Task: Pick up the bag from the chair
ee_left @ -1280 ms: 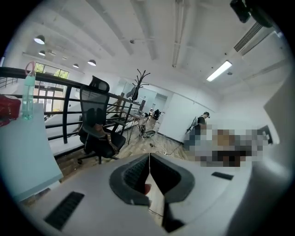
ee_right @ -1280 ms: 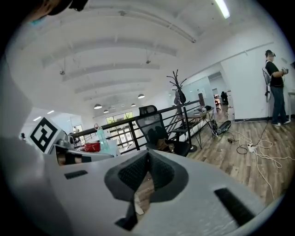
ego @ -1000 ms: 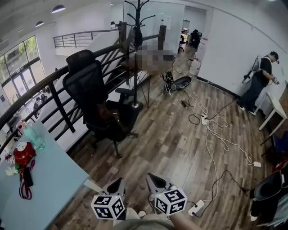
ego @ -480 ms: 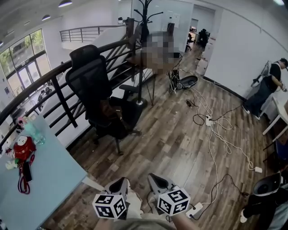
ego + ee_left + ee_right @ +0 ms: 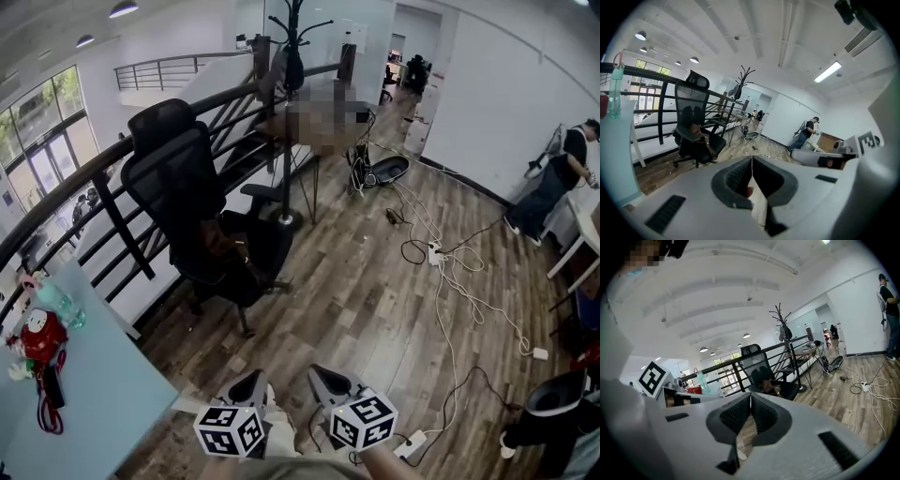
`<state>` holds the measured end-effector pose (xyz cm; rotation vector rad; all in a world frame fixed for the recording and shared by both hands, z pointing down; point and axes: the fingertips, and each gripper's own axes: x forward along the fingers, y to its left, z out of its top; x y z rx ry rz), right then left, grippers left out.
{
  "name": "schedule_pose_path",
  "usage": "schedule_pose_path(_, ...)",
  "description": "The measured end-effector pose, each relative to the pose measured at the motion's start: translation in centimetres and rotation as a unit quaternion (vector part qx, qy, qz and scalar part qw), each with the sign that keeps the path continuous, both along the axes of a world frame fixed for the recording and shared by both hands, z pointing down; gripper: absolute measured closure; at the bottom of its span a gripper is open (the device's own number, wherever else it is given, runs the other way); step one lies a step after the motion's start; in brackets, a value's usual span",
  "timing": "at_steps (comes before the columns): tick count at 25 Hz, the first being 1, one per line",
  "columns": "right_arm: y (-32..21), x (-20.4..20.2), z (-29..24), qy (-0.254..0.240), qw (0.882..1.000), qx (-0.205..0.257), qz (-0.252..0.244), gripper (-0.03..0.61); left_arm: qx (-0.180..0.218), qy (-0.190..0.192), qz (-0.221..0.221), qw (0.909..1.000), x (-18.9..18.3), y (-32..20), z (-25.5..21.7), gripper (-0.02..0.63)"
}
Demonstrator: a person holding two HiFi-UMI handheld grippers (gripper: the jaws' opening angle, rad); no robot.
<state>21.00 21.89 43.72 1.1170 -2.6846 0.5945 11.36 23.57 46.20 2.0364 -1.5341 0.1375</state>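
A black office chair (image 5: 178, 192) stands by the railing, a good way ahead of me. On its seat lies a brown bag (image 5: 228, 249). The left gripper view shows the chair (image 5: 692, 119) and bag (image 5: 697, 131) far off at the left. The right gripper view has the chair (image 5: 758, 369) and bag (image 5: 769, 386) above the jaws. My left gripper (image 5: 251, 380) and right gripper (image 5: 320, 373) hang side by side low in the head view, well short of the chair. Both are shut with nothing in them; their tips meet in the left gripper view (image 5: 751, 161) and the right gripper view (image 5: 750, 396).
A pale blue table (image 5: 89, 394) at the left carries a red object (image 5: 42, 334) and a bottle (image 5: 56, 300). A dark railing (image 5: 103, 173) runs behind the chair, with a coat stand (image 5: 286, 112) beyond. Cables (image 5: 450, 277) trail across the wooden floor. A person (image 5: 561, 178) stands far right.
The table has slid back and left in the head view as I step forward across the floor. Both grippers stay shut, side by side.
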Motion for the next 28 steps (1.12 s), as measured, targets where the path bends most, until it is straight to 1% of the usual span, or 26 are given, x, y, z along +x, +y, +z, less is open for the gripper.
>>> schedule_pose_path(6,-5.7,-2.2,-0.4,0.005,1.0,0.003,-0.002,0.577,-0.003,-0.002,0.001,1.0,-2.0,-5.5,0.1,0.611)
schedule_pose_path(15,-14.7,-7.9,-2.0,0.009,1.0,0.016,-0.022,0.577,-0.004,0.002,0.003,1.0,-6.0,-14.3,-0.4,0.611)
schedule_pose_path(20,-18.2,-10.6,-2.3,0.011,0.999,0.016,-0.039,0.577,-0.007,0.004,0.006,0.9999,-7.8,-18.7,-0.5,0.611)
schedule_pose_path(28,-23.2,-14.6,-1.0,0.017,0.999,0.003,-0.044,0.577,-0.012,0.011,0.008,0.9998,-11.4,-24.1,0.6,0.611)
